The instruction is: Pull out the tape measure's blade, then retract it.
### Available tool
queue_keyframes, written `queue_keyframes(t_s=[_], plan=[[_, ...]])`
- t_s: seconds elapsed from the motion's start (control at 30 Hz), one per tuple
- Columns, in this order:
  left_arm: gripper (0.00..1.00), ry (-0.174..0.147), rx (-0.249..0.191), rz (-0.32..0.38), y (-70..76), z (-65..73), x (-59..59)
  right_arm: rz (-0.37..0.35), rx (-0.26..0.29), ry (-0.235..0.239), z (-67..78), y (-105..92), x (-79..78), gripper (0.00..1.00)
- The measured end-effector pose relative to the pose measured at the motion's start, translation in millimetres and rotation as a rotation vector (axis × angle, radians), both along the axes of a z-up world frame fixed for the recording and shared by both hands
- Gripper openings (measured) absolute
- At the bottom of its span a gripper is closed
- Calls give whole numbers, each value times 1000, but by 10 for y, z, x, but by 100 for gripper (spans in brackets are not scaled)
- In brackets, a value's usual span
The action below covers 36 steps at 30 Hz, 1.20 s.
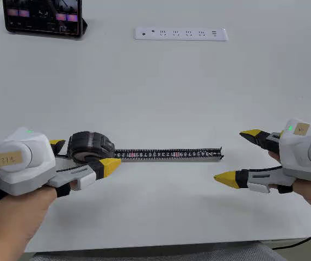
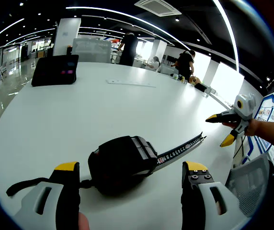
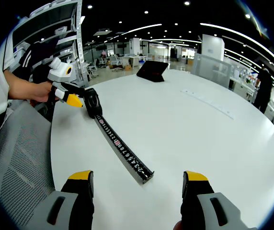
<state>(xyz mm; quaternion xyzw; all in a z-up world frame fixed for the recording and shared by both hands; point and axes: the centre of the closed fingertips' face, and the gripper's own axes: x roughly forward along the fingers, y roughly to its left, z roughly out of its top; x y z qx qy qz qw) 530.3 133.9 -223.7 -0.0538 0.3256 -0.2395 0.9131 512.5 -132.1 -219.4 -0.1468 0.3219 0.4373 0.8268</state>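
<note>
Tape measure [image 1: 90,145] on desk [image 1: 161,81], blade [image 1: 169,155] out, between parted left gripper [image 2: 131,166] fingers; right gripper [image 3: 137,175] fingers also apart, off its end. Could whip back on retraction (end unrestrained) and skid away, being unclamped.

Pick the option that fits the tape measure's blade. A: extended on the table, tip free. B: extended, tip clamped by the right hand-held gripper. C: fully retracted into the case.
A: the blade lies extended on the table, its tip short of the open right hand-held gripper.

Tape measure [image 1: 93,144] partly behind left gripper [image 1: 85,154] (head view)
</note>
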Motion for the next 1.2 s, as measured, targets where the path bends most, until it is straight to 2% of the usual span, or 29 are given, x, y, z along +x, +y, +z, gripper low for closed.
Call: queue_keyframes(t_s=[0.3, 0.8, 1.13, 1.2], plan=[[85, 7, -25, 23, -61, -29, 15, 9, -3, 4, -26, 6, 23, 74], [82, 14, -55, 61, -69, -58, 28, 5, 4, 5, -60, 8, 71, 73], [79, 2, -39, 80, -86, -44, 52, 6, 6, 9, -67, 18, 88, 73], [79, 6, -68, 103, -79, -28, 65, 4, 7, 7, -66, 17, 94, 73]])
